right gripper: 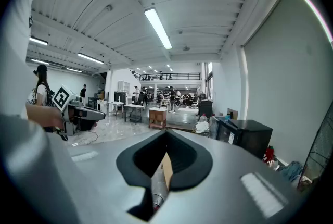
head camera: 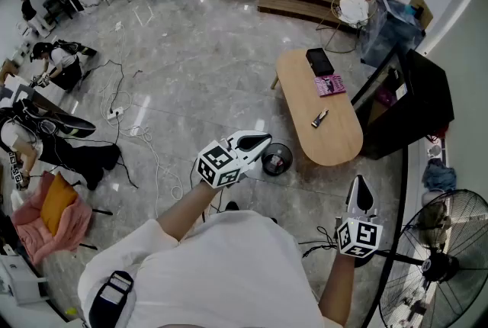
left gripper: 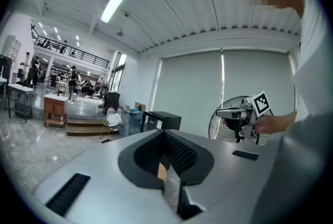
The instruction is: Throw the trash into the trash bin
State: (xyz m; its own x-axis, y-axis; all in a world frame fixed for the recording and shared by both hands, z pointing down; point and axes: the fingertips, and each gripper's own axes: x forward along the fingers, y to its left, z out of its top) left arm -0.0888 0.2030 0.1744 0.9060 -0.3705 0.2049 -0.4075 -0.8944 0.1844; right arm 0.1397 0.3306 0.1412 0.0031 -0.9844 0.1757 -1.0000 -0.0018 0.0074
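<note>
done: nothing yet, it seems | left tool [head camera: 263, 140] shut, empty | right tool [head camera: 360, 183] shut, empty | trash bin [head camera: 276, 159] on floor, middle of frame | to do: grab trash, drop it in

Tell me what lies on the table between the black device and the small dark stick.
A pink booklet lies flat on the table between them; only the head view shows it.

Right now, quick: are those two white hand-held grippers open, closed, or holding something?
Left white gripper: closed, jaws together, nothing held.
Right white gripper: closed, jaws together, nothing held.
</note>
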